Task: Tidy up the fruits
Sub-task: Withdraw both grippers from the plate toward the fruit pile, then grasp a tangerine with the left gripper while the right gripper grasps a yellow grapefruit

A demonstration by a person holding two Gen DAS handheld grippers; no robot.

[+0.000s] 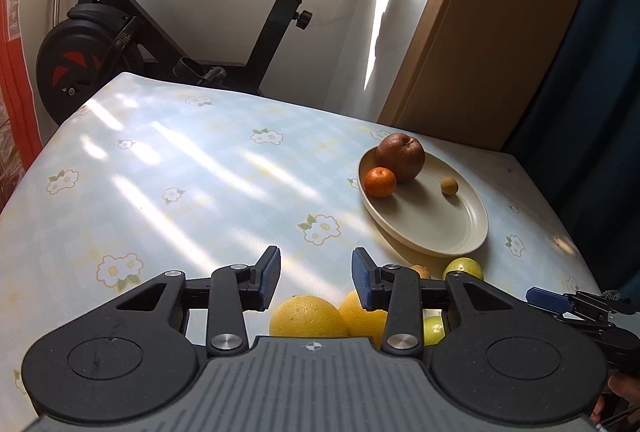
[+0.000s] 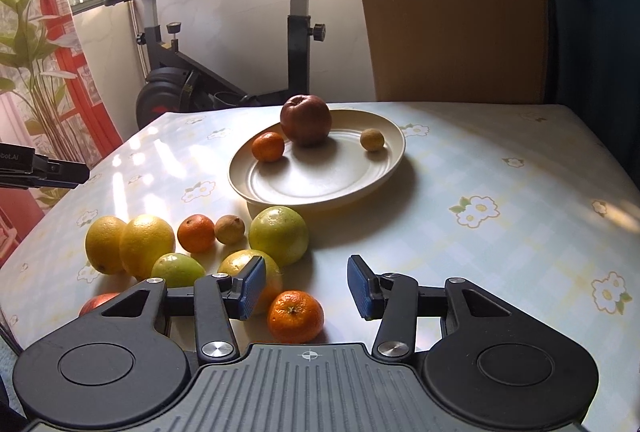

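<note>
A cream plate [image 2: 320,184] [image 1: 440,228] holds a red apple [image 2: 306,120] [image 1: 401,157], a small orange [image 2: 268,147] [image 1: 379,182] and a small brownish fruit [image 2: 372,140] [image 1: 449,186]. Several loose fruits lie in front of it: two yellow oranges [image 2: 130,244] [image 1: 308,316], a green fruit [image 2: 279,235] [image 1: 464,268], tangerines [image 2: 196,233] and more. My right gripper [image 2: 306,288] is open, just above a tangerine [image 2: 296,316] that lies between its fingers. My left gripper [image 1: 316,278] is open and empty above the yellow oranges.
The table [image 2: 500,172] has a flowered pale-blue cloth. An exercise bike [image 1: 120,32] [image 2: 224,72] stands beyond the far edge. A wooden panel [image 2: 452,8] and a dark curtain [image 1: 592,52] are at the right. The left gripper's side shows at the right wrist view's left edge [image 2: 40,170].
</note>
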